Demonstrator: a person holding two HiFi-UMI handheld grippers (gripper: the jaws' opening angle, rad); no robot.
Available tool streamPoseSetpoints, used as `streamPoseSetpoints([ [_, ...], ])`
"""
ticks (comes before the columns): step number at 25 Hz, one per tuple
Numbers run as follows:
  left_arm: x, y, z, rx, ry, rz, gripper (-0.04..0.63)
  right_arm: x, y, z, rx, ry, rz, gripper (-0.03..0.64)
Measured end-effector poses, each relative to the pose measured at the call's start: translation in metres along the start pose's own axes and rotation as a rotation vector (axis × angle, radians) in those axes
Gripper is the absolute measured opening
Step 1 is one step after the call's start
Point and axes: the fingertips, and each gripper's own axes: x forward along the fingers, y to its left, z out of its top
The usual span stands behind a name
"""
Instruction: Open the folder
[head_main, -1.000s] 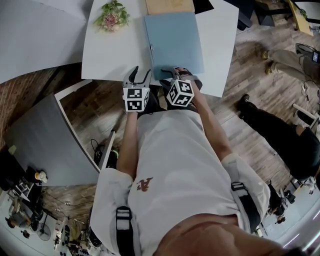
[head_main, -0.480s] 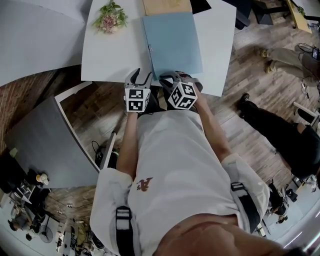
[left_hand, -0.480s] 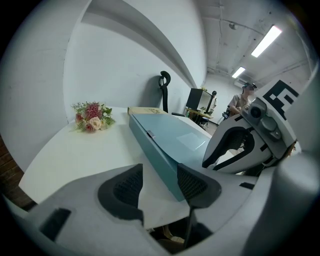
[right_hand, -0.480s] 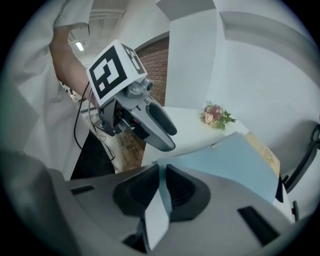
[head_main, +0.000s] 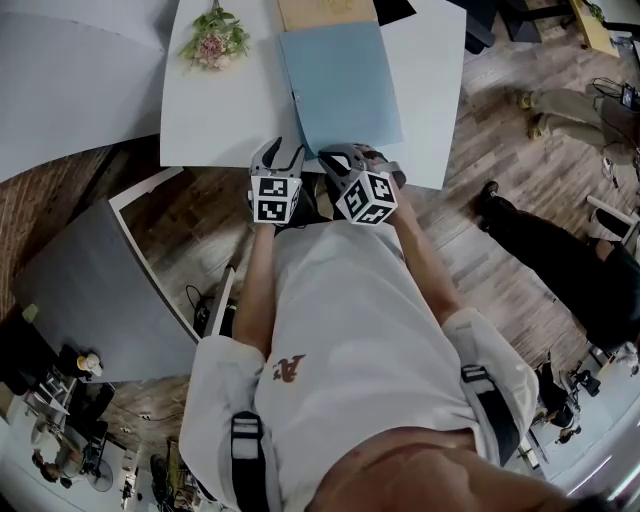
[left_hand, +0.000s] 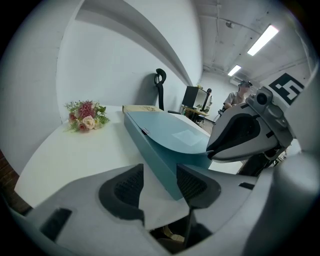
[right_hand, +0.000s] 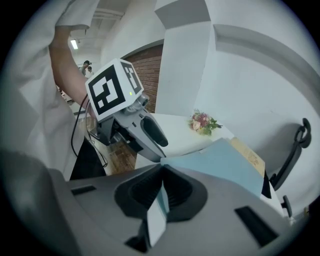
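Note:
A pale blue folder (head_main: 340, 85) lies on the white table (head_main: 220, 110), its near edge at the table's front. My right gripper (head_main: 345, 155) is shut on the folder's cover at that near edge; in the right gripper view the blue sheet (right_hand: 225, 165) runs in between the closed pads (right_hand: 162, 187). In the left gripper view the cover (left_hand: 165, 140) stands lifted off the lower part at the near end. My left gripper (head_main: 278, 150) hangs just left of the folder's near corner. Its jaws (left_hand: 159, 182) are closing, part open, with the folder's corner by the right pad but not pressed.
A small bunch of pink flowers (head_main: 215, 38) lies at the table's far left. A brown board (head_main: 325, 12) sits beyond the folder. Grey panels stand left of the table. A black office chair (left_hand: 160, 85) is behind it. People are on the wooden floor to the right (head_main: 560, 110).
The right gripper's jaws have shut on the folder's near edge and risen slightly, lifting the cover. The left gripper has stayed in place, its jaws a little narrower.

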Motion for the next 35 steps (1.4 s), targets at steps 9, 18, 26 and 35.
streamPoseSetpoints([
  [9,0.008,-0.004,0.002,0.028,0.007,-0.03,0.216,-0.008,-0.007,0.005,0.026,-0.01,-0.042,0.011],
  [18,0.012,-0.008,0.001,0.06,0.038,-0.046,0.229,-0.016,-0.011,0.007,0.035,-0.015,-0.064,0.009],
  [26,0.015,-0.007,-0.001,0.071,0.04,-0.039,0.233,-0.016,-0.013,0.008,0.034,-0.017,-0.073,0.009],
  [35,0.014,-0.007,-0.002,0.089,0.056,-0.031,0.239,-0.021,-0.015,0.011,0.028,-0.022,-0.081,0.009],
])
